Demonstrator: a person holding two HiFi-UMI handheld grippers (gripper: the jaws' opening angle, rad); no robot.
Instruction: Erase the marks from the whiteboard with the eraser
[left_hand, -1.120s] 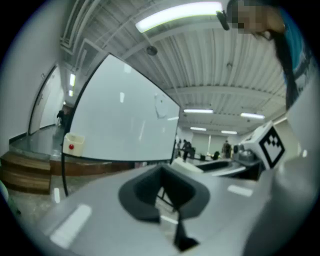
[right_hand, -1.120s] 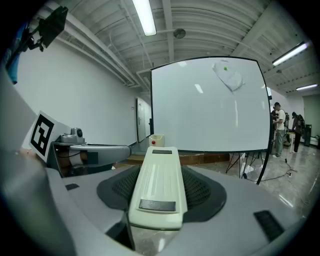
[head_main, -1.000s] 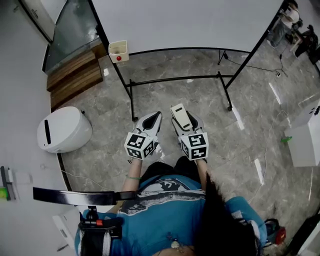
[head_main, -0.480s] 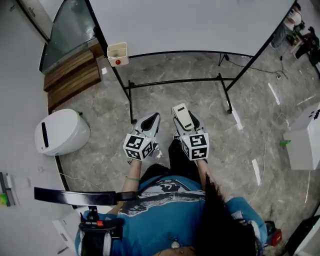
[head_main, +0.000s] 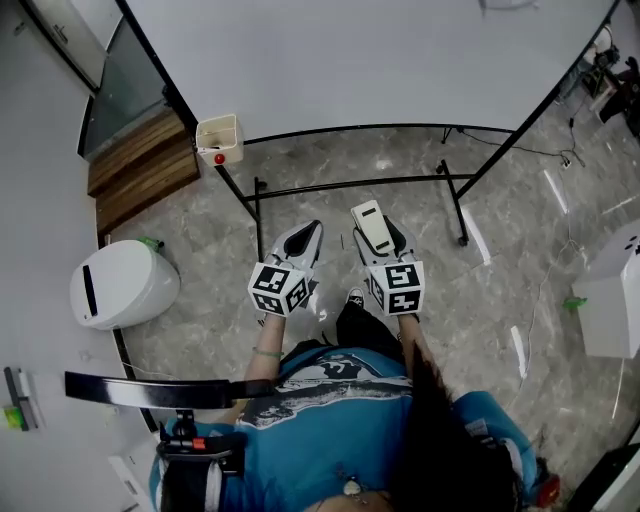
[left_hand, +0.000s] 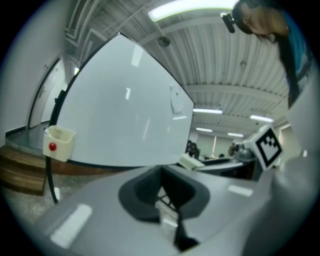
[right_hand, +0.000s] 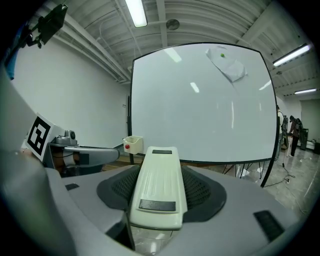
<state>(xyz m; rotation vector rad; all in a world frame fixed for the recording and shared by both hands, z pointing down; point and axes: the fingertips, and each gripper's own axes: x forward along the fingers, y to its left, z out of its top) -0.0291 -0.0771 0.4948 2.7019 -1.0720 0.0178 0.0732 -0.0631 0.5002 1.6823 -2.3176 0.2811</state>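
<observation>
Right gripper (head_main: 381, 240), fingers (right_hand: 207, 192) clamping the eraser (head_main: 370, 226), and left gripper (head_main: 303, 241), fingers (left_hand: 142, 192) closed, point at the whiteboard (head_main: 380, 60)

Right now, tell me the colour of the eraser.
The eraser is cream-white; clearest in the right gripper view.

Whiteboard (right_hand: 200, 105): glossy white, lamp glare across it. Eraser (right_hand: 159, 185): smooth cream plastic, faint sheen. Board stand (head_main: 350, 185): black metal tube. Floor (head_main: 330, 160): polished grey veined stone. Far-left steps (head_main: 140, 165): brown grained wood.
</observation>
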